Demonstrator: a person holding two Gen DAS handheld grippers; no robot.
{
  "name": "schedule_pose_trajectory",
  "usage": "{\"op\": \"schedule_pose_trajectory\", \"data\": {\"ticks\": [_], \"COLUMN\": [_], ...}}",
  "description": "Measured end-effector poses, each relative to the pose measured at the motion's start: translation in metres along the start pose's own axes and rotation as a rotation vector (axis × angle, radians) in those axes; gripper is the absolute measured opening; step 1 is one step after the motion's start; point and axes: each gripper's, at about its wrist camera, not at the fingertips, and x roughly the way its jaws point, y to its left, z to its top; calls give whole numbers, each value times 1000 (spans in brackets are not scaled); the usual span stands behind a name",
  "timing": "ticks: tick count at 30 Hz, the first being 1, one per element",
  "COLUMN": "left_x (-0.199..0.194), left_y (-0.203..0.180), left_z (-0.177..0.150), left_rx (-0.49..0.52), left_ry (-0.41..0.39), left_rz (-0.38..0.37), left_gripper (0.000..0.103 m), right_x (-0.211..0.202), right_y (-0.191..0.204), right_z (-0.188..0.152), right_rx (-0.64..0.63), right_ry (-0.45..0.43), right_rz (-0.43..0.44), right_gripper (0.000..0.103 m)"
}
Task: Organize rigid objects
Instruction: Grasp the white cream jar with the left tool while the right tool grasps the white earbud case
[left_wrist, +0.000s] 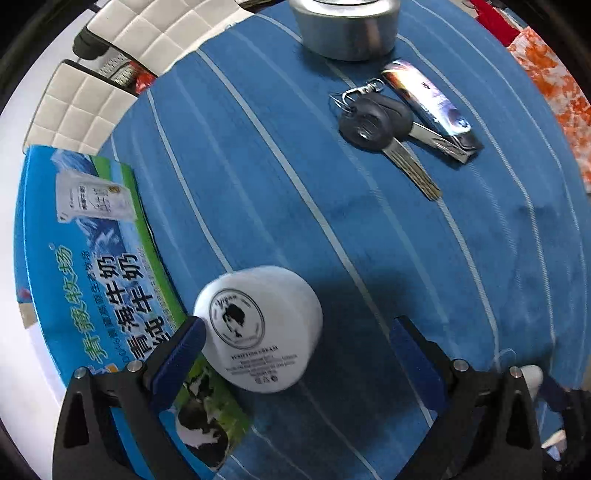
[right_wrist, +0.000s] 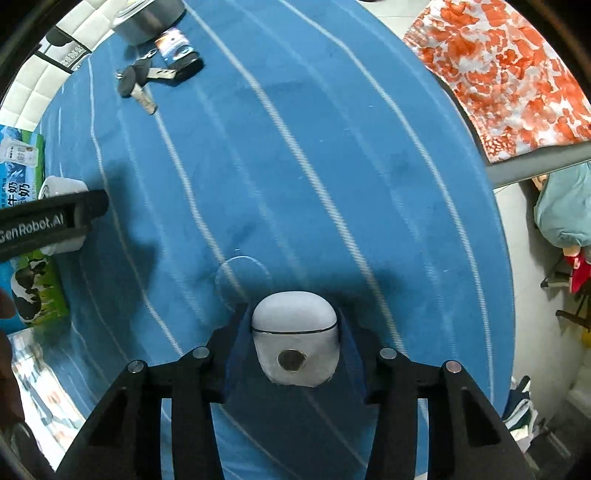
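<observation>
My left gripper (left_wrist: 299, 328) is open over the blue striped cloth (left_wrist: 369, 240). A white cream jar (left_wrist: 258, 328) lies on its side between the jaws, touching the left finger (left_wrist: 181, 350) and resting against a milk carton box (left_wrist: 92, 258). My right gripper (right_wrist: 293, 332) is shut on a white earbud case (right_wrist: 295, 339) and holds it above the cloth (right_wrist: 295, 166). A black key with a ring (left_wrist: 380, 125) and a shiny nail clipper (left_wrist: 432, 107) lie at the far right. They also show in the right wrist view, the key (right_wrist: 135, 83) and the clipper (right_wrist: 177, 50).
A round metal tin (left_wrist: 345, 26) stands at the far edge, also seen in the right wrist view (right_wrist: 147, 16). The left gripper's body (right_wrist: 48, 221) covers the jar (right_wrist: 61, 186) there. An orange-and-white cloth (right_wrist: 498, 74) lies off the table's right. White padded seats (left_wrist: 81, 107) sit beyond the left edge.
</observation>
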Motion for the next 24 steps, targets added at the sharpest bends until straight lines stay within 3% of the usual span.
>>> {"op": "schedule_pose_trajectory", "data": {"ticks": [6,9,12,16,19,20,24], "left_x": [-4,-1,16,20,22,21,25], "left_y": [3,9,11,17,25,27,22], "left_z": [6,17,26,32,34,30,15], "left_rx": [-34,-14,-6,-48,-80,-93,-85], "left_ry": [-15,-43,19,29,40,45,79], "left_rz": [-32,40,28,-6,-64,-91,-177], "left_gripper": [101,101,103,101,84,68,68], "right_x": [-1,-3,-7,-8,-8,-7,-1], "right_y": [0,1,8,8,3,0,-20], "right_z": [10,12,10,11,13,14,18], "right_rx": [13,-3,-12,-5,8,12,43], "right_ry": [7,4,0,-5,-1,-1,6], "right_rz": [15,12,10,8,14,17,25], "right_gripper": [49,49,49,49,49,49,49]}}
